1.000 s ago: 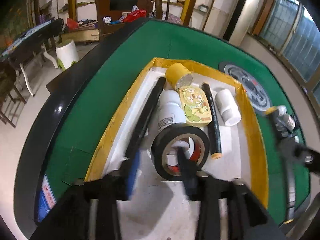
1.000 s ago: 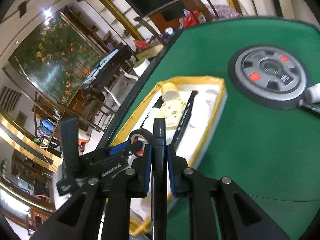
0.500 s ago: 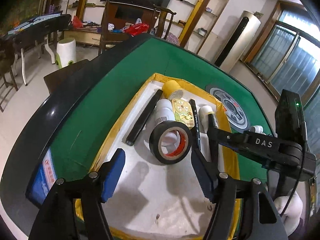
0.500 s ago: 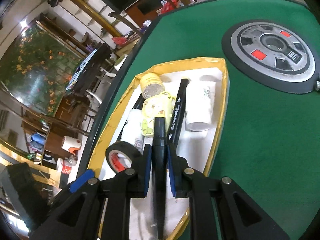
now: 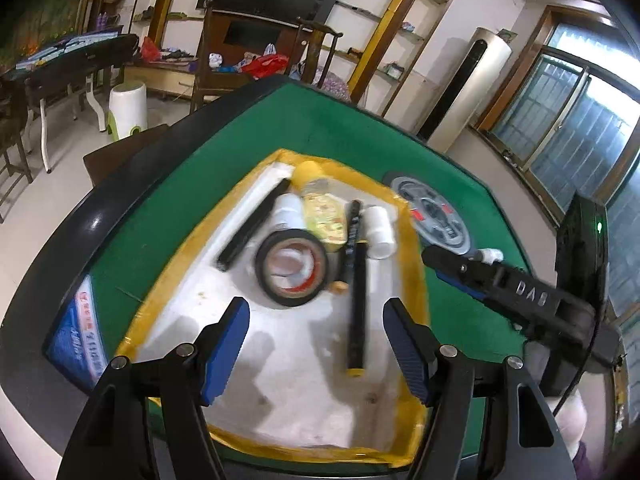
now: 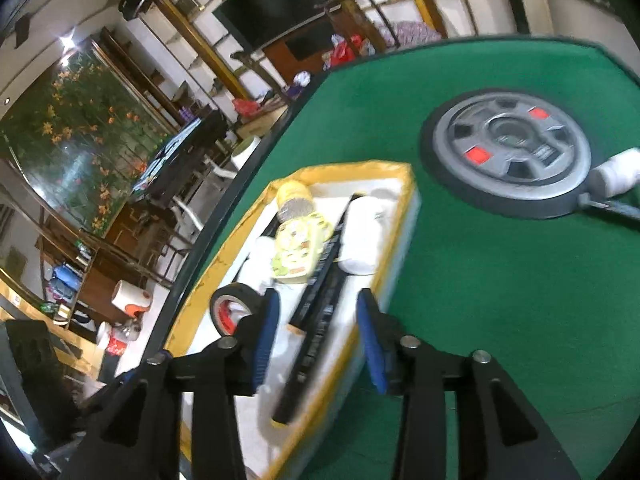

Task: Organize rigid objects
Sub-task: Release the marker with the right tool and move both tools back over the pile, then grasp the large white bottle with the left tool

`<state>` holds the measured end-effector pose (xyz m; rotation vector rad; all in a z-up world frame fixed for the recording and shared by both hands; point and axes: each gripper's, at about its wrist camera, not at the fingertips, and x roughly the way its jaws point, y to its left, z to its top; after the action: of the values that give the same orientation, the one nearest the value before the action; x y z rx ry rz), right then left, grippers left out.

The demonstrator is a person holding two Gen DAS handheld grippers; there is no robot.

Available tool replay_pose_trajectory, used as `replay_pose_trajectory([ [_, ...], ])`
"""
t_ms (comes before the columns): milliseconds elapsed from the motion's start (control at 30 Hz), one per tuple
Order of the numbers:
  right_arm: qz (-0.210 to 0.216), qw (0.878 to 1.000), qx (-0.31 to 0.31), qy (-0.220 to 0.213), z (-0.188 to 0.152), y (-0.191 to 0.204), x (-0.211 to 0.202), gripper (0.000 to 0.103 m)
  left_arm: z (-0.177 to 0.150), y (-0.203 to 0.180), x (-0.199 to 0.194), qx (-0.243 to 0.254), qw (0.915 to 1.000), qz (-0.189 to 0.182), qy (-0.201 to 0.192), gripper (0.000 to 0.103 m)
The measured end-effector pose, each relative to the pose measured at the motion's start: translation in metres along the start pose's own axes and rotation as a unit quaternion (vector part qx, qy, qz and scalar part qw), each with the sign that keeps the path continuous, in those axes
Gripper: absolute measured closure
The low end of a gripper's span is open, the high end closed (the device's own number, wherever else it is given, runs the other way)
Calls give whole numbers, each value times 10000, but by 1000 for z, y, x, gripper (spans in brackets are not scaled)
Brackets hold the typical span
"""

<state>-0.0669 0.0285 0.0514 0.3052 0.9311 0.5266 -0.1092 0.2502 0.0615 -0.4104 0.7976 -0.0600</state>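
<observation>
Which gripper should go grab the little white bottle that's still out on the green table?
The right hand-held gripper, probably. It is open and empty, and the white bottle lies on its side of the tray, beside the grey disc. The left hand-held gripper hangs over the tray.

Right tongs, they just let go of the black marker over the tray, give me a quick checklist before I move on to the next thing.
1. Right tongs open and empty: ok, blue pads apart, nothing between them.
2. Black marker inside the tray: ok, it lies on the white floor beside the other marker.
3. Marker at rest: cannot tell, both views are motion-blurred.
4. Left tongs open and empty: ok; the tape roll sits in the tray ahead of them.
5. Items left outside the tray: not ok, a white bottle lies on the green table by the grey disc.
6. Free floor in the tray: ok, near end is bare.
</observation>
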Motion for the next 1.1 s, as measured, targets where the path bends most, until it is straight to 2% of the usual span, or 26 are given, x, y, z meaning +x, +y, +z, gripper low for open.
replay_pose_trajectory([
  [167,-338,9984,-119,-444,-10,-22,-35,56,-7,-53,0,446,9984,-323,-85,29],
  [300,-688,9947,-131,-747,-17,-47,-63,50,-22,-91,8,938,9943,-497,95,29],
  [400,-823,9927,19,-877,-21,-81,-86,50,-31,-107,12,1130,9921,-507,218,29],
  [500,-1137,9872,309,-1075,-16,-125,-109,49,-37,-117,15,1159,9916,-494,288,29],
  [667,-1622,9710,994,-1446,-2,-209,-146,49,-46,-141,23,1314,9894,-466,417,29],
  [833,-1338,9677,1482,-1539,7,-265,-149,49,-53,-158,28,1473,9872,-369,495,29],
  [967,-1131,9733,1475,-1346,7,-279,-138,49,-48,-164,34,1440,9874,-361,544,29],
  [1100,-793,9813,1424,-1024,5,-274,-124,50,-40,-172,49,1428,9872,-387,598,29],
])
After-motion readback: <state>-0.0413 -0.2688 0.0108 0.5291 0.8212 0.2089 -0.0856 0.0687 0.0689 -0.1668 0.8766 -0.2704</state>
